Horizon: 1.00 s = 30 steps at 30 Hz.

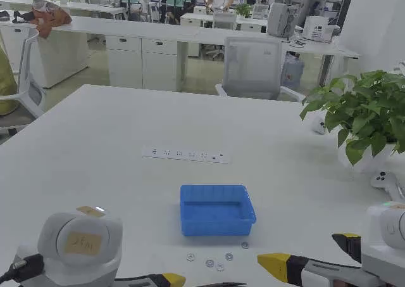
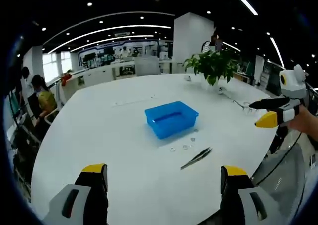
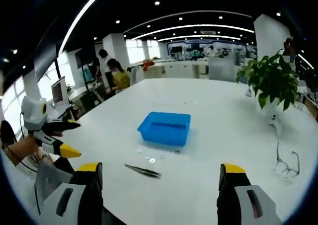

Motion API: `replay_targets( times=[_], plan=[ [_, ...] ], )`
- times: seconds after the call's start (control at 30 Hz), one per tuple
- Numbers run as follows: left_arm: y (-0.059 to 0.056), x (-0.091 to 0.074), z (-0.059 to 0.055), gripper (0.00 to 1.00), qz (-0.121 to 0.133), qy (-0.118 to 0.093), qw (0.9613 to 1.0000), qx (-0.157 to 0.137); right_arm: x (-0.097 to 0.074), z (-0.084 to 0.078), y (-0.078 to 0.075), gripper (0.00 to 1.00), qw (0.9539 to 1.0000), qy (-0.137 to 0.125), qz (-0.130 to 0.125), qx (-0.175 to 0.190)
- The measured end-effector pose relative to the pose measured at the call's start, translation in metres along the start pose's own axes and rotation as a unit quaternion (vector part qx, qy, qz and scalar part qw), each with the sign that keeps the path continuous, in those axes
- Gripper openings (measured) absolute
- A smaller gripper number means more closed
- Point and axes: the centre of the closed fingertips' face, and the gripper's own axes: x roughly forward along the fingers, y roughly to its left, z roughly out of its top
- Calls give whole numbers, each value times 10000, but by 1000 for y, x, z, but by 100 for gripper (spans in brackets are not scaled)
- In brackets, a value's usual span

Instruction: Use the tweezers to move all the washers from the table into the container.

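Observation:
A blue container (image 1: 217,210) (image 2: 171,118) (image 3: 165,127) sits mid-table. Several small metal washers (image 1: 209,262) (image 2: 185,146) (image 3: 152,160) lie scattered on the white table just in front of it. Dark tweezers (image 1: 218,284) (image 2: 196,158) (image 3: 143,171) lie flat on the table nearer than the washers. My left gripper (image 2: 164,178) (image 1: 171,279) is open and holds nothing, well short of the tweezers. My right gripper (image 3: 161,171) (image 1: 310,250) is also open with nothing in it, to the right of the washers. Neither touches anything.
A white power strip (image 1: 185,154) lies beyond the container. A potted plant (image 1: 367,119) (image 3: 271,78) stands at the right, with eyeglasses (image 3: 287,163) lying near it. A grey chair (image 1: 253,68) stands at the table's far edge. Desks and people are in the background.

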Motion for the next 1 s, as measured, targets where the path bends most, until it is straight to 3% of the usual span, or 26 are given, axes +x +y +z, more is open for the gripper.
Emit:
replay_targets(
  times=[1.0],
  plan=[
    [1, 4, 2, 95, -27, 61, 9998, 194, 7, 0, 1, 94, 9999, 57, 89, 10]
  ],
)
